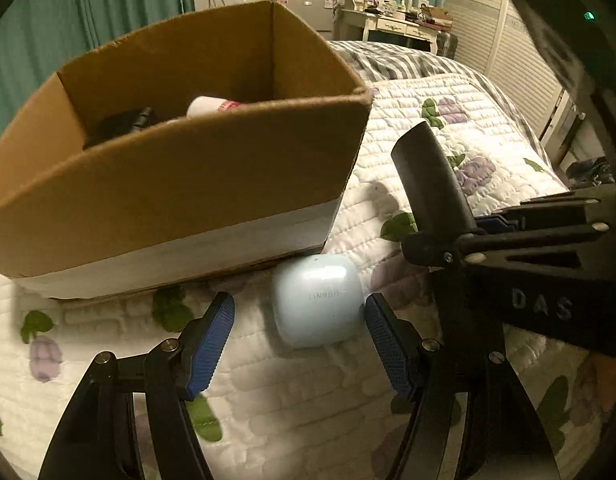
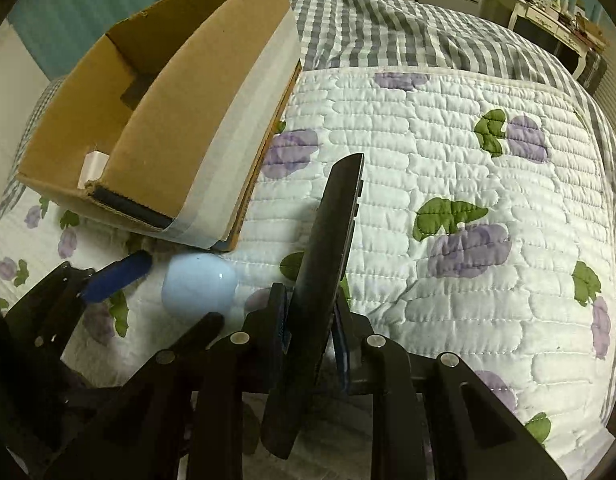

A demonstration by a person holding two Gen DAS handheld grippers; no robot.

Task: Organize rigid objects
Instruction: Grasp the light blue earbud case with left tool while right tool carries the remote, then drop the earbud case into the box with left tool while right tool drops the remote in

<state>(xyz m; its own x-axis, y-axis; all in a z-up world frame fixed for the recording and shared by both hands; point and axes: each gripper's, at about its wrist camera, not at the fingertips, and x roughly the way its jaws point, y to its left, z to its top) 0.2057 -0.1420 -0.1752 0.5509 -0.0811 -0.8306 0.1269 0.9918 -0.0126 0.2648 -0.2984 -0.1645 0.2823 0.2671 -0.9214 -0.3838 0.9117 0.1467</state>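
Now the pale blue case (image 1: pixel 317 300) lies on the quilt (image 1: pixel 407 100) between the spread left gripper (image 1: pixel 300 320) pads, beside the cardboard box (image 1: pixel 168 200); the right gripper (image 2: pixel 308 332) clamps a black remote (image 2: pixel 331 240).

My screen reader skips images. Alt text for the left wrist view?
The open left gripper straddles a pale blue rounded plastic case on a white floral quilt, beside a brown cardboard box. The right gripper holds a flat black remote.

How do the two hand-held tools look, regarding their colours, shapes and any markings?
Both are black, with angular slotted linkage arms joined by silver round pivot pins. The left tool has blue ribbed finger pads. The right tool has the same blue pads, and its body bears raised letters "DAS".
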